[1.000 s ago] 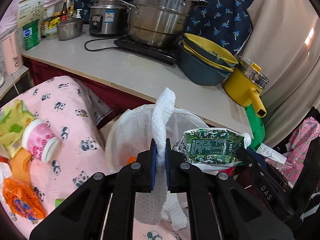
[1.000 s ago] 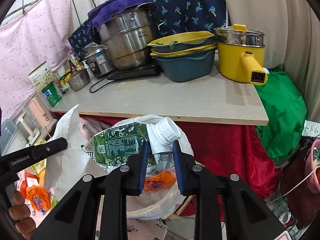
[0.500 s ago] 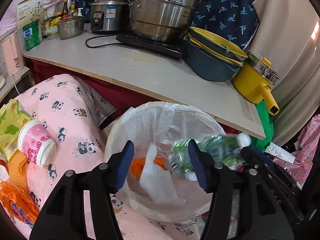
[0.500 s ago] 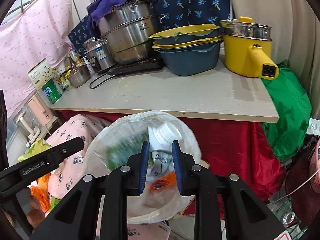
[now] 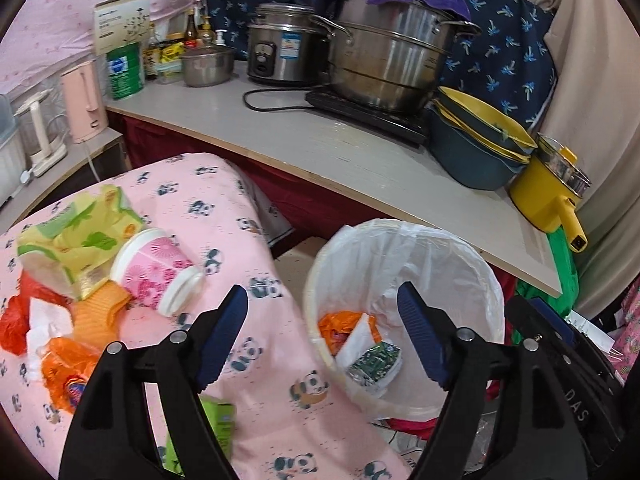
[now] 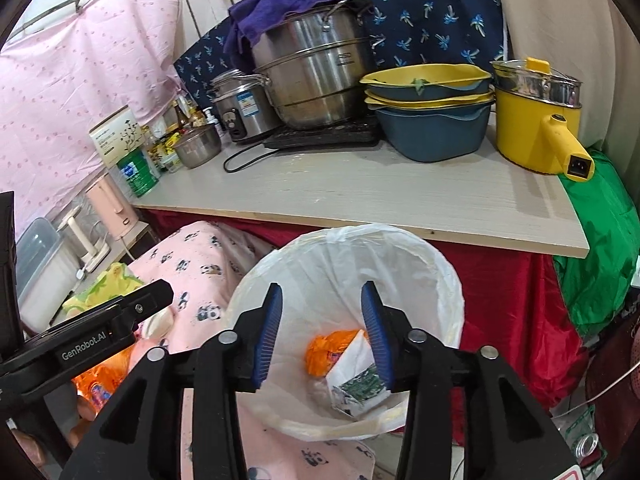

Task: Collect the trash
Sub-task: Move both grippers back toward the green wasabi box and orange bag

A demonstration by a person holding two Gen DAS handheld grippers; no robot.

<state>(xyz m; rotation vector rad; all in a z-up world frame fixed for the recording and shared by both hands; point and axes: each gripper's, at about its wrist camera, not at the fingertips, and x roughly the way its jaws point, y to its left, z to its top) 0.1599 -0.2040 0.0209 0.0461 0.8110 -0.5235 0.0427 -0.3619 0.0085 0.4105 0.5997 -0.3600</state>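
I read "GenRobot.AI", white print, on black body of left gripper (image 6: 86, 342), seen left of white-lined bin (image 6: 440, 276) in right wrist view. I read "DAS", white letters, on black body of right gripper (image 5: 576, 404), just right of bin in left wrist view. Blue-white sticker on rice cooker (image 5: 280, 54), print on green can (image 5: 125, 72), white box (image 5: 120, 20), carton in bin (image 5: 374, 362): too small for me to read.
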